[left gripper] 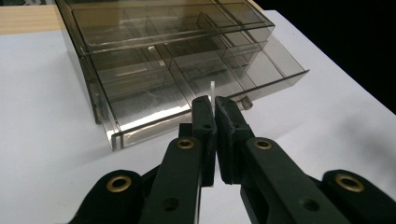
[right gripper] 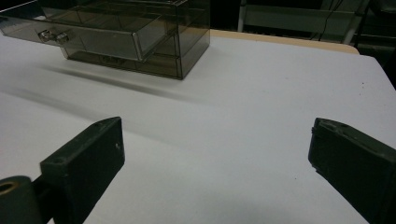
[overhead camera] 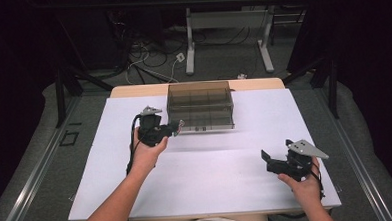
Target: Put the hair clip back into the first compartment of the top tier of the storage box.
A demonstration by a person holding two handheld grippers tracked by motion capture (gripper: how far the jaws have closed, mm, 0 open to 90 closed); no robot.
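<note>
Your left claw (left gripper: pixel 215 103) pinches the drawer's (left gripper: pixel 154 100) clear front tab; the drawer's long axis parallels the worktop's (overhead camera: pixel 212 185) near edge. Your right claw (right gripper: pixel 215 154) is spread wide.

The drawer box (left gripper: pixel 177 70) looks like smoky, see-through plastic, glossy and smooth, with clear small knobs (right gripper: pixel 52 36) on its drawer front. The worktop (overhead camera: pixel 212 175) has a matt white, smooth, paper-like cover, with pale wood showing along its 12 o'clock edge. The left hand-held gripper (left gripper: pixel 214 105) and right hand-held gripper (right gripper: pixel 215 154) are matt black plastic; brass-coloured metal rings (left gripper: pixel 118 183) sit at the left one's joints.
</note>
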